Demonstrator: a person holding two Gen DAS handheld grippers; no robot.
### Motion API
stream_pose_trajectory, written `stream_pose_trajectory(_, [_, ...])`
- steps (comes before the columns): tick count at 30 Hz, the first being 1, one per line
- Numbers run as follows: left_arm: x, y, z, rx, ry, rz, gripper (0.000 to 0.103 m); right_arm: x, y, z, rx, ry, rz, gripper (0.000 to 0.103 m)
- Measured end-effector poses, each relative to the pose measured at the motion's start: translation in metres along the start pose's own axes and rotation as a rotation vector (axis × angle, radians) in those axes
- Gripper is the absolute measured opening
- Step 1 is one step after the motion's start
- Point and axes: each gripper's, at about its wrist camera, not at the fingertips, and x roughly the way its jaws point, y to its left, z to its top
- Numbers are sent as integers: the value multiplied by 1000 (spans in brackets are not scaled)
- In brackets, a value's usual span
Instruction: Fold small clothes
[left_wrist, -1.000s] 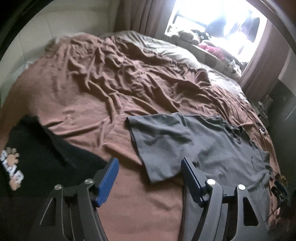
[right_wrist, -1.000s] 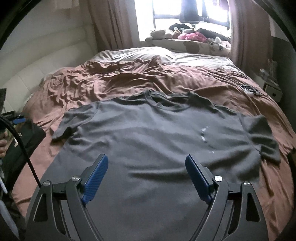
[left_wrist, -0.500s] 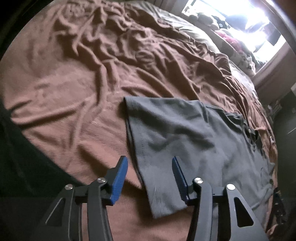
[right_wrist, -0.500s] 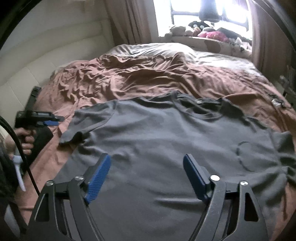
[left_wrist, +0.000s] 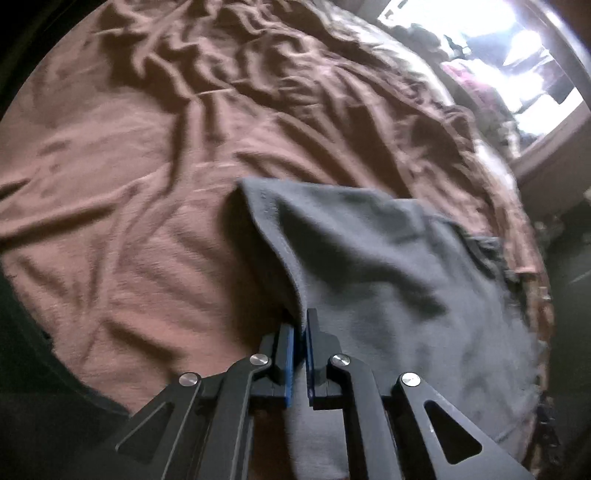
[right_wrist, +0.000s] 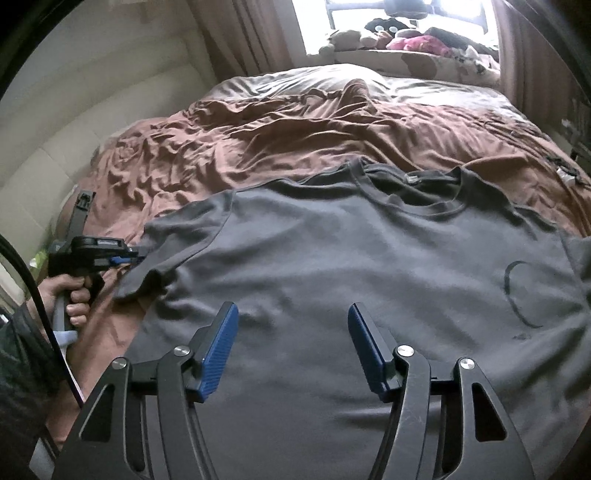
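Note:
A grey T-shirt (right_wrist: 369, 258) lies spread flat on the brown bedspread (right_wrist: 258, 147), neck towards the window. My left gripper (left_wrist: 300, 332) is shut on the hem of its left sleeve (left_wrist: 280, 236), which rises slightly off the bed. The same left gripper (right_wrist: 125, 260) shows in the right wrist view at the sleeve (right_wrist: 162, 251), held by a hand (right_wrist: 70, 299). My right gripper (right_wrist: 291, 332) hovers over the shirt's lower middle, its jaws closing, the blue pads clear of the cloth.
The crumpled brown bedspread (left_wrist: 147, 184) covers the bed beyond the shirt. Soft toys (right_wrist: 406, 37) line the bright window sill at the back. A padded white headboard (right_wrist: 92, 122) stands on the left. A cable (right_wrist: 565, 173) lies at the bed's right edge.
My left gripper dropped to the sleeve hem and shut on it, lifting the edge. My right gripper narrowed its jaws and shifted left over the shirt.

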Motion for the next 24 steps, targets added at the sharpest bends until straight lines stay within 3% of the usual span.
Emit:
stream_pose_trajectory(3, [-12, -14, 3, 46, -25, 6, 5, 3, -1, 1, -18, 17, -8, 55])
stream_pose_trajectory(10, [-39, -39, 21, 70, -71, -13, 5, -5, -11, -1, 8, 14, -4, 55])
stream_pose_trajectory(24, [-62, -159, 45, 266, -77, -51, 5, -8, -30, -2, 42, 13, 20, 55])
